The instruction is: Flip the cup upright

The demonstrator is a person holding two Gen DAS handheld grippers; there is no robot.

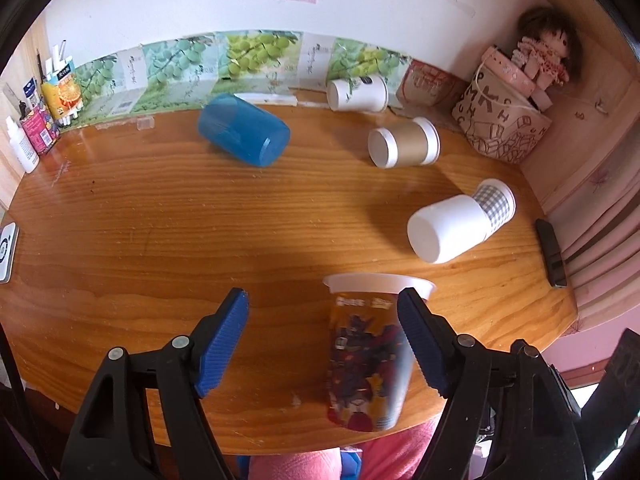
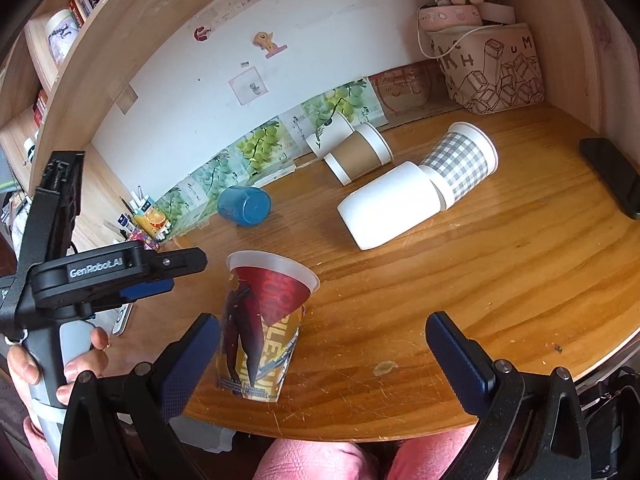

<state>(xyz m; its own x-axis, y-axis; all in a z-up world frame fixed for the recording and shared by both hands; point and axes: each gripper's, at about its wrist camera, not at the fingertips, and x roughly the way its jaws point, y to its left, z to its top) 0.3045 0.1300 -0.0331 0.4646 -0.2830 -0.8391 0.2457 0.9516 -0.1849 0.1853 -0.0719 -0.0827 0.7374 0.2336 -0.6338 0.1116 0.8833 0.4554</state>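
Observation:
A clear plastic cup with a robot print [image 1: 366, 356] stands upright near the table's front edge, rim up; it also shows in the right wrist view [image 2: 264, 328]. My left gripper [image 1: 324, 340] is open, its right finger beside the cup's right side, the cup within the jaws' span. My right gripper [image 2: 320, 356] is open and empty, its left finger close to the cup. A blue cup [image 1: 244, 130], a brown-sleeved cup [image 1: 404, 142], a white cup [image 1: 448, 228] nested with a checked cup [image 1: 496, 202], and a white paper cup [image 1: 358, 94] lie on their sides.
A dark phone [image 1: 552, 252] lies at the table's right edge. A printed bag [image 1: 500, 124] with a doll [image 1: 544, 50] stands in the back right corner. Bottles and cartons [image 1: 40, 120] stand at back left. A white device [image 1: 6, 252] lies at the left edge.

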